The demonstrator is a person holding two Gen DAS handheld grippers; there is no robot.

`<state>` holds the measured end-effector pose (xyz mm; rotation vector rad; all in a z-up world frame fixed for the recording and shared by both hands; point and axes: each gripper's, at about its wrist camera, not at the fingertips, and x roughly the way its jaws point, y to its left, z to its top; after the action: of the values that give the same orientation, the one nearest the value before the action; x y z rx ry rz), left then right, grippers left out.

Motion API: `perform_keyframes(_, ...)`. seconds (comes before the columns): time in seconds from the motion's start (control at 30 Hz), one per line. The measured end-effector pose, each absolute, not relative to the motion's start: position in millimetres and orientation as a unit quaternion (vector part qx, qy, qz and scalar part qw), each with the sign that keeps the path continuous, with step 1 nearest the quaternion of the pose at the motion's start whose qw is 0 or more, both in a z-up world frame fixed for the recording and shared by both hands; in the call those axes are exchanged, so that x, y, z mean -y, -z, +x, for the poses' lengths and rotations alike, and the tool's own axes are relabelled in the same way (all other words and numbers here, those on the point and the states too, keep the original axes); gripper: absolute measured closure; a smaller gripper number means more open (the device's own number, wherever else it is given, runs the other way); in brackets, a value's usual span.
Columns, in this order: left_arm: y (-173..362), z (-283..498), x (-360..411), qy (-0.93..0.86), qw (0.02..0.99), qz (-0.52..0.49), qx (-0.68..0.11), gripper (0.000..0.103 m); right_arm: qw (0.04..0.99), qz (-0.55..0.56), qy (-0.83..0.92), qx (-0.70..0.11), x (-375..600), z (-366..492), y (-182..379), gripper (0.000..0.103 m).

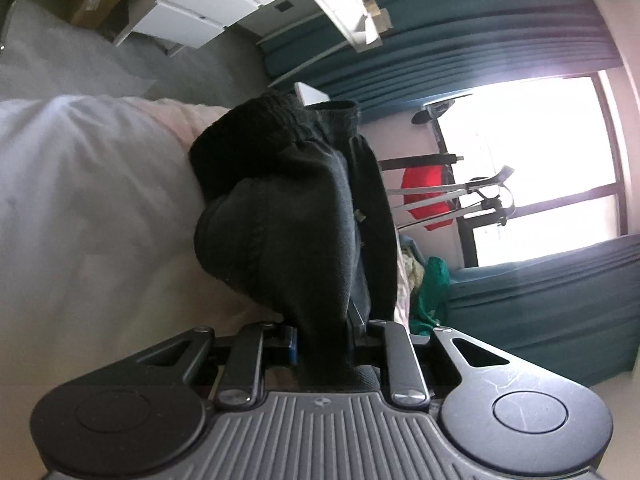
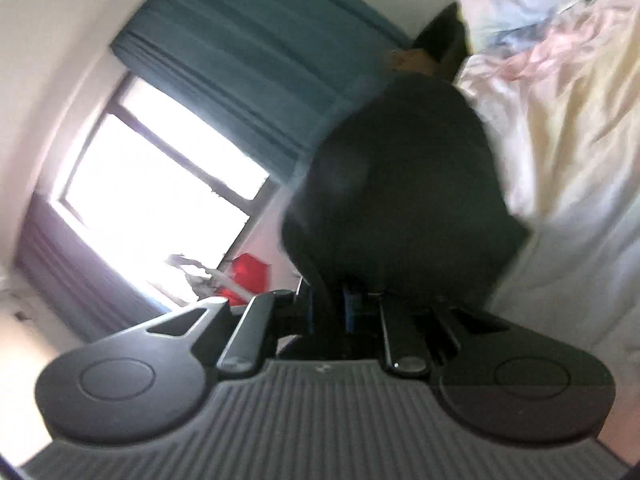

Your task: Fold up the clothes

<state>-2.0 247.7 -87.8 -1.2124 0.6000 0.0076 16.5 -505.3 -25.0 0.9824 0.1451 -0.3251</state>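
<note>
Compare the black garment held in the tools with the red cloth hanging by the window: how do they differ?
The black garment is pinched in the left tool and the right tool; the red cloth hangs on a rack. The black garment fills each view, bunched above the bed; the red cloth shows small, far off. Both are fabric.

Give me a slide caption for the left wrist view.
Left gripper clamps a black garment beside the white bedding.

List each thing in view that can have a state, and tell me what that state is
left gripper: shut on the black garment
right gripper: shut on the black garment
black garment: bunched, held up beside the bed
curtains: drawn apart, window bare
bed cover: rumpled
red cloth: hanging on the rack
</note>
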Motion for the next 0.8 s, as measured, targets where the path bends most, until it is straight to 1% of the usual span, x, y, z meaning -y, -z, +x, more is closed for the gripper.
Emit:
perform_keyframes(0.03, 90, -3, -247, -0.008, 0.778, -0.561, -0.283, 0.081, 0.857, 0.469, 0.183, -0.107, 509, 17, 32, 0.085)
perform_keyframes(0.07, 92, -5, -247, -0.013, 0.776, -0.561, -0.290, 0.081, 0.839, 0.472, 0.215, -0.163, 516, 19, 44, 0.085)
perform_keyframes(0.13, 95, -9, -249, -0.024, 0.771, -0.561, -0.301, 0.081, 0.775, 0.500, 0.270, -0.278, 533, 13, 80, 0.084)
perform_keyframes(0.17, 98, -11, -249, -0.028, 0.766, -0.565, -0.305, 0.080, 0.737, 0.538, 0.278, -0.300, 542, 2, 100, 0.083)
perform_keyframes(0.2, 101, -12, -250, -0.029, 0.760, -0.573, -0.306, 0.080, 0.693, 0.592, 0.282, -0.300, 552, -12, 119, 0.082)
perform_keyframes(0.23, 103, -13, -251, -0.030, 0.753, -0.583, -0.305, 0.080, 0.651, 0.646, 0.281, -0.283, 560, -28, 133, 0.081)
perform_keyframes(0.27, 105, -14, -252, -0.030, 0.747, -0.590, -0.304, 0.080, 0.618, 0.685, 0.283, -0.264, 565, -42, 143, 0.075)
perform_keyframes(0.3, 106, -14, -252, -0.030, 0.744, -0.594, -0.304, 0.080, 0.614, 0.692, 0.293, -0.241, 567, -53, 141, 0.071)
perform_keyframes(0.33, 107, -14, -252, -0.031, 0.744, -0.594, -0.304, 0.079, 0.610, 0.699, 0.302, -0.219, 568, -64, 139, 0.070)
perform_keyframes(0.37, 107, -13, -252, -0.033, 0.744, -0.594, -0.304, 0.079, 0.614, 0.697, 0.314, -0.199, 569, -73, 134, 0.068)
perform_keyframes(0.43, 107, -11, -250, -0.037, 0.745, -0.591, -0.305, 0.078, 0.663, 0.646, 0.335, -0.176, 566, -78, 114, 0.058)
perform_keyframes(0.5, 107, -9, -249, -0.041, 0.746, -0.591, -0.305, 0.078, 0.710, 0.595, 0.337, -0.168, 566, -72, 102, 0.038)
perform_keyframes(0.53, 107, -8, -249, -0.043, 0.746, -0.590, -0.306, 0.078, 0.729, 0.571, 0.335, -0.174, 565, -65, 99, 0.033)
perform_keyframes(0.57, 107, -6, -248, -0.045, 0.746, -0.589, -0.307, 0.077, 0.743, 0.551, 0.331, -0.186, 564, -58, 99, 0.031)
perform_keyframes(0.63, 107, -3, -246, -0.051, 0.747, -0.587, -0.308, 0.077, 0.751, 0.533, 0.329, -0.209, 567, -42, 106, 0.032)
perform_keyframes(0.7, 109, -2, -245, -0.058, 0.748, -0.585, -0.310, 0.077, 0.749, 0.526, 0.328, -0.231, 573, -26, 116, 0.036)
perform_keyframes(0.73, 110, -1, -244, -0.060, 0.747, -0.585, -0.310, 0.077, 0.748, 0.523, 0.328, -0.242, 576, -17, 121, 0.043)
perform_keyframes(0.8, 110, 0, -243, -0.065, 0.748, -0.584, -0.307, 0.078, 0.755, 0.512, 0.326, -0.250, 577, -6, 126, 0.089)
